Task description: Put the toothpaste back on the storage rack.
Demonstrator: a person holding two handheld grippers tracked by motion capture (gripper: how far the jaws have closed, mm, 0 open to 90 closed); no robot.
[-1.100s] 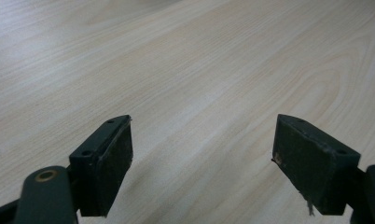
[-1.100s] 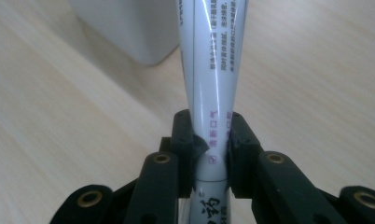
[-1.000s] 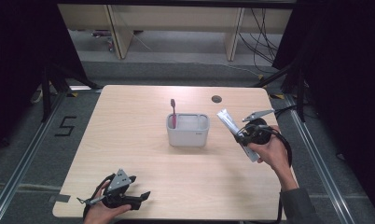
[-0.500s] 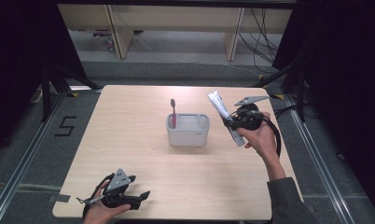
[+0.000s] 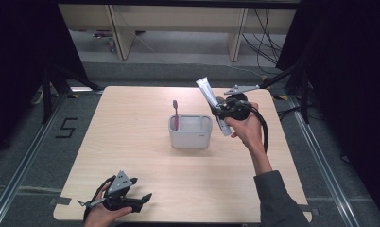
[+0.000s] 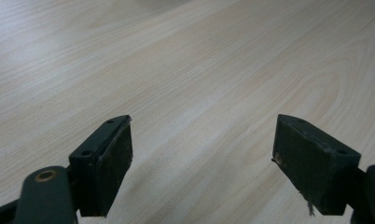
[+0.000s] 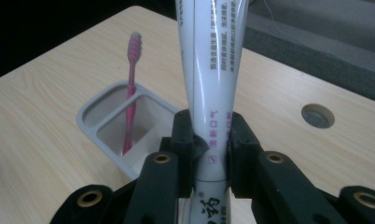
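Gripping a white toothpaste tube (image 7: 212,93) near its lower end, the right gripper (image 5: 222,109) is holding it aloft right of centre in the high view, just beside the grey holder (image 5: 190,132), where a pink toothbrush (image 5: 176,113) is standing in the left compartment. The carrying step looks underway; next, I'd say, the tube needs lowering upright into the free compartment. The left gripper (image 5: 131,201), jaws apart and empty, is resting at lower left.
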